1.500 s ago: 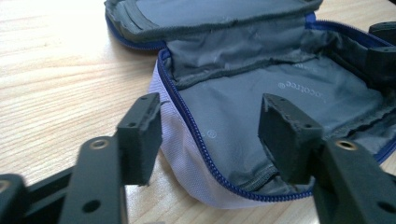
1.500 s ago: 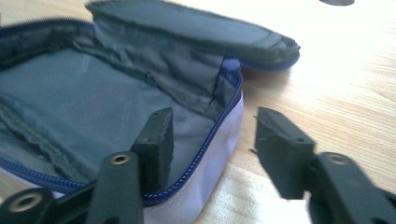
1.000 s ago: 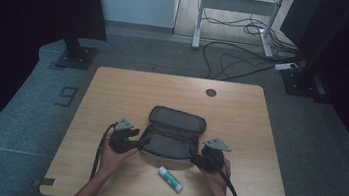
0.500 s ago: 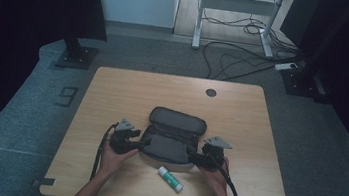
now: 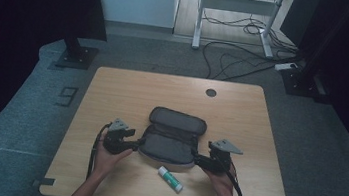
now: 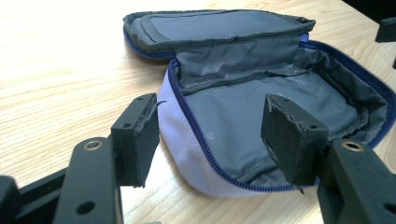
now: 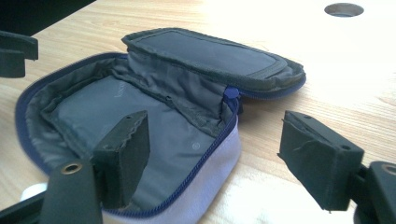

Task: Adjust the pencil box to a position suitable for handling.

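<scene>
Open pouch point(image 5: 173, 137) blocks table point(image 5: 113, 90) centre; each gripper straddles an end wall. Glue stick point(image 5: 170, 178) lies near the front edge between the hands. Back half, left and right edges free. Cable hole point(image 5: 211, 92) near back edge.

Lab (dim): lone table point(image 5: 113, 85), floor cables point(image 5: 232, 60), stands point(image 5: 74, 55).

1. Your forearms come in from the bottom edge of the high view, slightly splayed, hands low over the table.
2. Your left hand point(image 5: 107, 156) holds the left gripper point(image 5: 132, 145), jaws pointing inward to the right and standing wide apart, one pad point(image 6: 140, 135) on each side of the gap, nothing pinched.
3. Your right hand point(image 5: 220, 179) holds the right gripper point(image 5: 197, 157), pointing inward to the left. Its jaws have just been closing a bit; they're apart and grip nothing.
</scene>
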Motion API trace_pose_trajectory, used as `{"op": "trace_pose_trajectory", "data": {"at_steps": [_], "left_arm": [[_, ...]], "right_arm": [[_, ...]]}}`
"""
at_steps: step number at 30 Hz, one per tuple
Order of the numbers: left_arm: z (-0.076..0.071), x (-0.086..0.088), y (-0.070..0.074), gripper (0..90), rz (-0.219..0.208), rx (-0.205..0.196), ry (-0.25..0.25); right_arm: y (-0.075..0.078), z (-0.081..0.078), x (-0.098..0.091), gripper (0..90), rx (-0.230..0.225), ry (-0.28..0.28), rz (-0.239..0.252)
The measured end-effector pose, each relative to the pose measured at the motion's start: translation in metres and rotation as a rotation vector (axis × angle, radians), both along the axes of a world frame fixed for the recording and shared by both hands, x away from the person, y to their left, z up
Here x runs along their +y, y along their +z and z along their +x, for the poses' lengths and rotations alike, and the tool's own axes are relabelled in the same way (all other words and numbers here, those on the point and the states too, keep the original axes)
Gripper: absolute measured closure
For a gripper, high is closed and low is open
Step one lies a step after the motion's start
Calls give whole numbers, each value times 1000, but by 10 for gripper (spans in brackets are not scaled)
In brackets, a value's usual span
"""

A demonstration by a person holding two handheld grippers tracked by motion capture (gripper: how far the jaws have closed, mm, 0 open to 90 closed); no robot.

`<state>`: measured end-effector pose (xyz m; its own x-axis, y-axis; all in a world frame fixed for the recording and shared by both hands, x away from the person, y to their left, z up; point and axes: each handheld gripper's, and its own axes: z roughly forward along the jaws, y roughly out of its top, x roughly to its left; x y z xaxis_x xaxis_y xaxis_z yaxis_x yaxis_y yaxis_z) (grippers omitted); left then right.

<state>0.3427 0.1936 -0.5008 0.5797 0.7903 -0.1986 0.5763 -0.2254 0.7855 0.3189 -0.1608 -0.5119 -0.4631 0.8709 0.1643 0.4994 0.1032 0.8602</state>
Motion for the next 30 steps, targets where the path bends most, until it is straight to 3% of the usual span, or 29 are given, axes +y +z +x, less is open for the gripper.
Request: {"op": "trace_pose_trajectory", "data": {"at_steps": [8, 11, 20, 27, 30], "left_arm": [[-12, 12, -4, 377, 14, -1, 7], [-17, 18, -4, 379, -2, 0, 2], [-29, 27, -9, 381, -1, -3, -2], [-37, 32, -13, 383, 75, -13, -19], [-38, 33, -14, 383, 77, -11, -22]], "right_arm": [[5, -17, -9, 267, -20, 19, 13], [6, -26, -12, 277, -30, 27, 11], [4, -45, -10, 294, -25, 74, -3], [-2, -63, -6, 320, -18, 121, -12], [-5, -67, -5, 325, -13, 133, -17]]}}
